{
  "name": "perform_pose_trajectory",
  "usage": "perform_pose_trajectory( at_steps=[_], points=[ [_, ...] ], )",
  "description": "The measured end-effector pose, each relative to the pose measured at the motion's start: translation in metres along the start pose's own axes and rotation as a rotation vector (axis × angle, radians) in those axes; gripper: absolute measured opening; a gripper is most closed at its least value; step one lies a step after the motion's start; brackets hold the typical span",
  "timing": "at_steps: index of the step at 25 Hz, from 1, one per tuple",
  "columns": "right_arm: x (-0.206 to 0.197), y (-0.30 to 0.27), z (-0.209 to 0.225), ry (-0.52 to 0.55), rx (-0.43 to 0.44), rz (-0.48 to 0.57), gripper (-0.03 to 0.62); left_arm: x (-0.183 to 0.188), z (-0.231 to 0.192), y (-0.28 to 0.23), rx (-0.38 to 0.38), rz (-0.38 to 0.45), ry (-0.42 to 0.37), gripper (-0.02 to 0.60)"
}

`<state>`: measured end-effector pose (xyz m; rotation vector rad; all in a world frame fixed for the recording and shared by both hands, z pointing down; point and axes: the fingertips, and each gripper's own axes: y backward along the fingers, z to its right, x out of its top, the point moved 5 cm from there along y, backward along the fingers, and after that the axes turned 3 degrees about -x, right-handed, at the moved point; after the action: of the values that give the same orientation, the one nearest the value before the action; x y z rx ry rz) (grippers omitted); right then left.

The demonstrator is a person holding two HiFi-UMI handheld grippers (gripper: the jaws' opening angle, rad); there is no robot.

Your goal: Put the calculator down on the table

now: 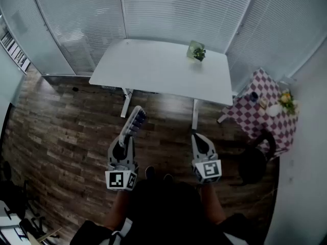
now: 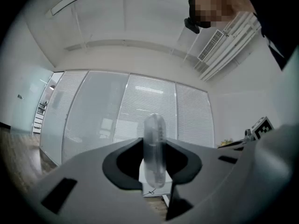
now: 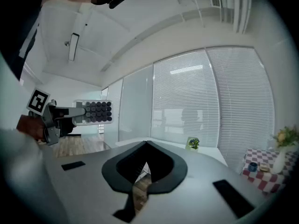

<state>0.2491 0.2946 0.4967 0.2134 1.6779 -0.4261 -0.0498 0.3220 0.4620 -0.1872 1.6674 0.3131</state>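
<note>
The calculator point(image 1: 135, 120) is a pale slab with rows of dark round keys. It sticks forward out of my left gripper point(image 1: 125, 138), which is shut on its near end, above the wooden floor. In the left gripper view the calculator point(image 2: 154, 146) shows edge-on, upright between the two dark pads point(image 2: 125, 164). The right gripper view shows its keyed face point(image 3: 93, 112) at the left. The white table point(image 1: 158, 68) stands ahead, apart from both grippers. My right gripper point(image 1: 199, 138) is shut and holds nothing, its tips meeting point(image 3: 145, 147).
A small potted plant point(image 1: 196, 51) stands near the white table's far right edge. At the right is a small table with a checked cloth point(image 1: 265, 106) bearing flowers and cups, with a dark chair point(image 1: 254, 160) next to it. Blinds cover the windows behind.
</note>
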Motion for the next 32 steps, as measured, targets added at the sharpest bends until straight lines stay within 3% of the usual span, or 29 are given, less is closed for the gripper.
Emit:
perform_pose_trajectory(
  at_steps=[11, 20, 32],
  points=[
    [-0.009, 0.004, -0.006, -0.022, 0.049, -0.016, 0.005, -0.008, 0.003, 0.005, 0.000, -0.033, 0.016, 0.101],
    [-0.015, 0.010, 0.007, -0.046, 0.051, 0.044, 0.006, -0.013, 0.014, 0.008, 0.024, -0.049, 0.009, 0.101],
    [-0.034, 0.004, 0.014, -0.085, 0.112, 0.029, 0.006, -0.024, 0.010, 0.017, 0.112, -0.074, -0.003, 0.101]
  ],
)
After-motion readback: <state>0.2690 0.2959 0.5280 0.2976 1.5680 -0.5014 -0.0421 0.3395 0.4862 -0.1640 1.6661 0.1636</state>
